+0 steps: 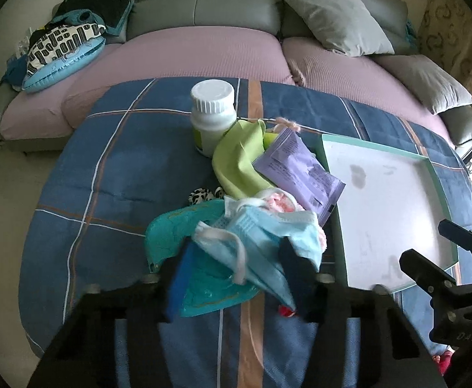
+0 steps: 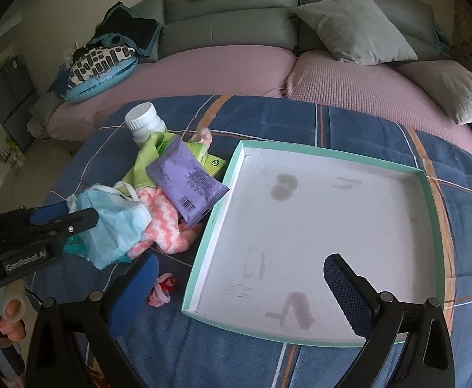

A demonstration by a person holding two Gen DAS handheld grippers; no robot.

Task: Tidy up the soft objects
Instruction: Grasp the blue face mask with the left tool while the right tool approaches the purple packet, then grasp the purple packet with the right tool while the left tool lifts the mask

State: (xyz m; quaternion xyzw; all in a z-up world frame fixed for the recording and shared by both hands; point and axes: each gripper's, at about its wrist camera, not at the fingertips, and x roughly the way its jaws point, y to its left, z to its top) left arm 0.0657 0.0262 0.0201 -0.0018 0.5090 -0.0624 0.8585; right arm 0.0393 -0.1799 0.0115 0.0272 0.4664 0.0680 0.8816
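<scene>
Right wrist view: right tongs [image 2: 239,291] released over one tray [image 2: 329,156]; left tongs [image 2: 71,216] grasping one blue mask [image 2: 116,223].

Behind the blue plaid bedcover [image 2: 381,123] we see a grey sofa [image 2: 236,22] with mauve seat covers [image 2: 203,71]. Two grey cushions [image 2: 352,29] rest at its right end; folded clothes [image 1: 71,29] occupy its left. The wall [image 2: 58,16] is cream. Daylight enters from the right.
</scene>
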